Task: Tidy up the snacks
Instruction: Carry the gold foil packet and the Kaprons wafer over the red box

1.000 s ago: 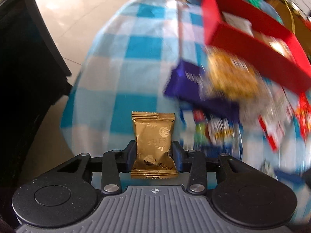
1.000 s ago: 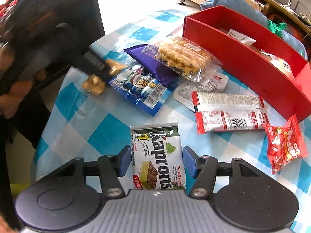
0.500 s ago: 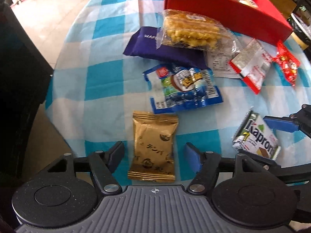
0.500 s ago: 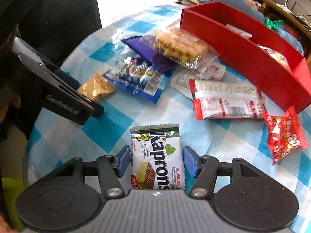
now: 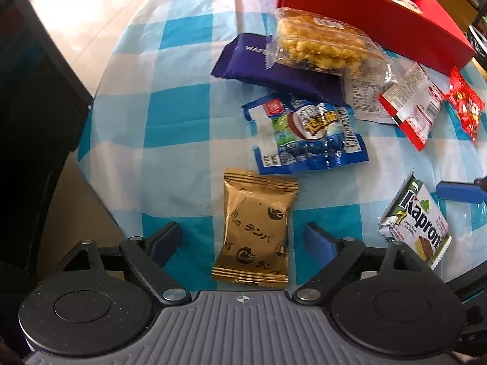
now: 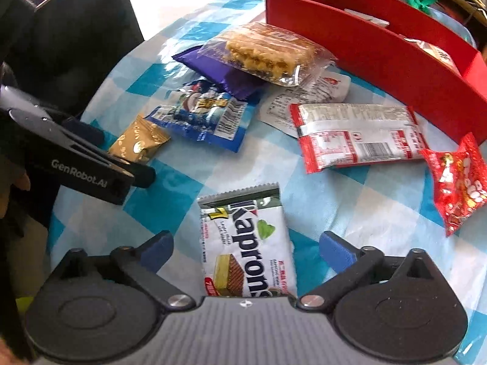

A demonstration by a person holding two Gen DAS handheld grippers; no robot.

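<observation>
A gold snack packet lies flat on the blue checked tablecloth between the fingers of my left gripper. Its jaws are opening and stand clear of the packet on both sides. In the right wrist view a white Kaprons wafer pack lies between the fingers of my right gripper, whose jaws are also opening, with gaps on each side. The left gripper and the gold packet show at the left there. A red box holding some packets stands at the back.
Between the grippers and the box lie a blue packet, a purple wrapper, a clear bag of yellow cake, a red-and-white pack and a small red bag. A dark chair stands past the table's left edge.
The left gripper came down with the gold packet and let go of it on the cloth. The right gripper's fingers spread away from the Kaprons pack.
</observation>
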